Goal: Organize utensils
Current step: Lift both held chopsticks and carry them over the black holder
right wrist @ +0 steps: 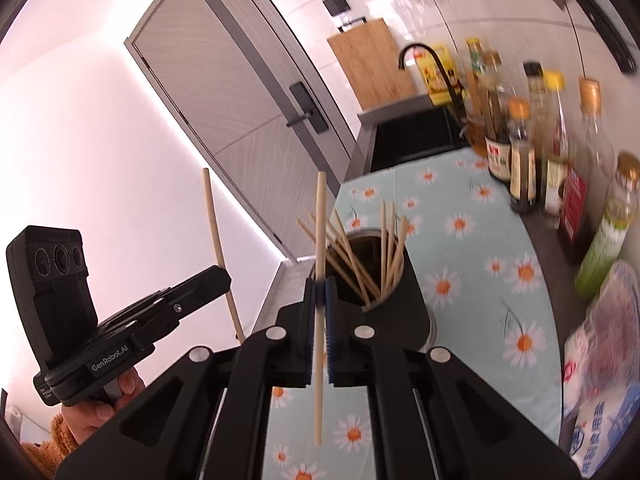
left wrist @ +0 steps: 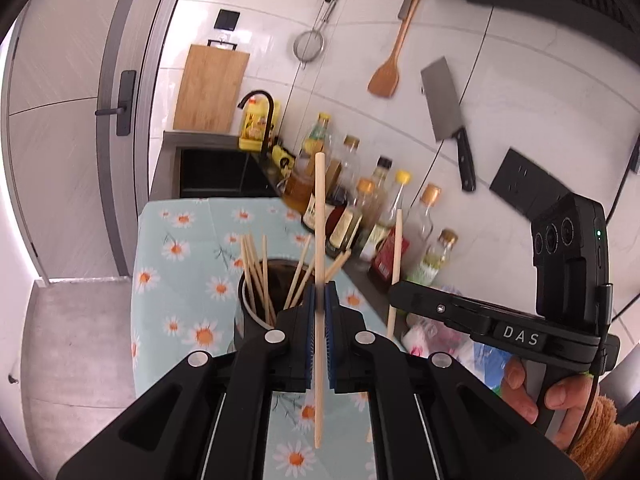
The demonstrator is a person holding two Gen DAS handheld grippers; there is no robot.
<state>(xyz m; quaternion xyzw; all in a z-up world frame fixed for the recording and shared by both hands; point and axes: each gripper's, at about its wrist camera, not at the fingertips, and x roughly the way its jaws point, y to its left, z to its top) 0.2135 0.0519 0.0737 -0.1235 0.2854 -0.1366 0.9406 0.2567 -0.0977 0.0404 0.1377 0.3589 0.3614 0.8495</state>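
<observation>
My left gripper (left wrist: 320, 292) is shut on a pale wooden chopstick (left wrist: 319, 208), which it holds upright above a black holder cup (left wrist: 243, 296). Several chopsticks stand in that cup on the daisy-print cloth (left wrist: 188, 280). To the right, my right gripper (left wrist: 394, 292), held in a hand, grips a second chopstick (left wrist: 397, 248). In the right wrist view the right gripper (right wrist: 320, 286) is shut on its upright chopstick (right wrist: 320, 216), just left of the cup (right wrist: 412, 300). The left gripper (right wrist: 224, 276) holds its chopstick (right wrist: 214, 216) further left.
Several sauce and oil bottles (left wrist: 360, 208) line the wall side of the counter, with plastic packets (right wrist: 600, 360) nearer me. Beyond the cloth are a dark sink (left wrist: 216, 172), a black faucet (left wrist: 260, 100) and a cutting board (left wrist: 212, 88). A cleaver (left wrist: 444, 100), spatula (left wrist: 388, 72) and strainer (left wrist: 309, 46) hang on the wall.
</observation>
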